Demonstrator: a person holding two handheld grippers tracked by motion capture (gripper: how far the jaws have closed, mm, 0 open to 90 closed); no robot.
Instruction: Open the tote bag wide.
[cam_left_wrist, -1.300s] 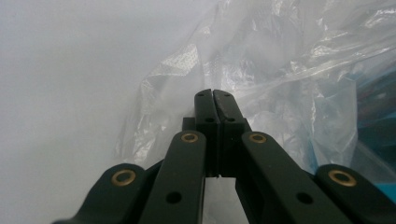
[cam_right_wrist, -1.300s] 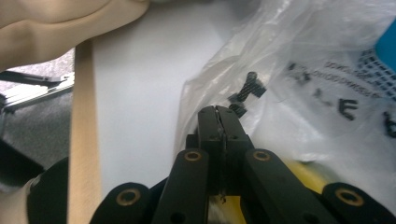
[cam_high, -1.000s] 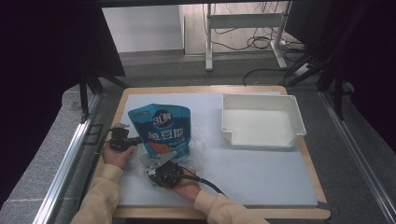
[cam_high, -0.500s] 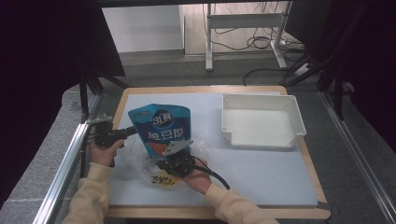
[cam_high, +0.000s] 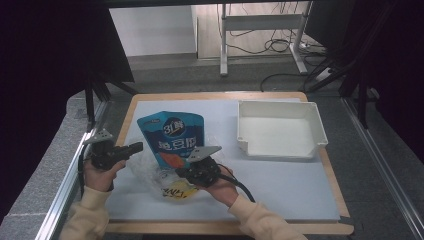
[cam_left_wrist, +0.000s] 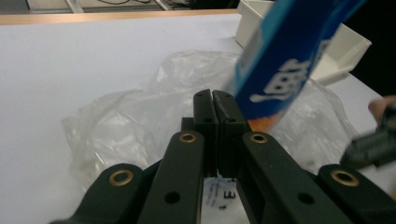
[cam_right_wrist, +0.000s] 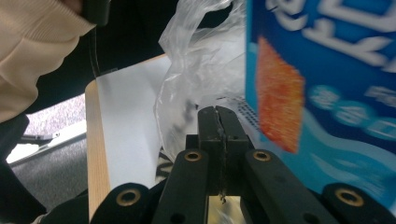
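A blue snack pouch (cam_high: 172, 137) with white lettering and an orange patch stands tilted inside a clear plastic bag (cam_high: 150, 172) on the white mat. My left gripper (cam_high: 139, 146) is at the bag's left edge, shut on its film. My right gripper (cam_high: 179, 172) is at the bag's right side under the pouch, also shut on the film. In the left gripper view the shut left gripper (cam_left_wrist: 212, 95) sits before the crumpled bag (cam_left_wrist: 130, 116), with the pouch (cam_left_wrist: 289, 60) leaning above. In the right gripper view the shut right gripper (cam_right_wrist: 217, 112) has the film (cam_right_wrist: 196, 70) rising from it beside the pouch (cam_right_wrist: 327, 70).
An empty white tray (cam_high: 315, 125) sits at the mat's far right, and its corner (cam_left_wrist: 345, 51) appears in the left gripper view. A wooden border (cam_high: 125, 125) frames the mat. Yellow print (cam_high: 175, 192) shows through the bag's bottom. The person's cream sleeve (cam_right_wrist: 32, 56) is at the left.
Both hands have risen and moved apart, the left one leftward and the right one rightward. The bag is spread wider between them and the pouch stands higher.
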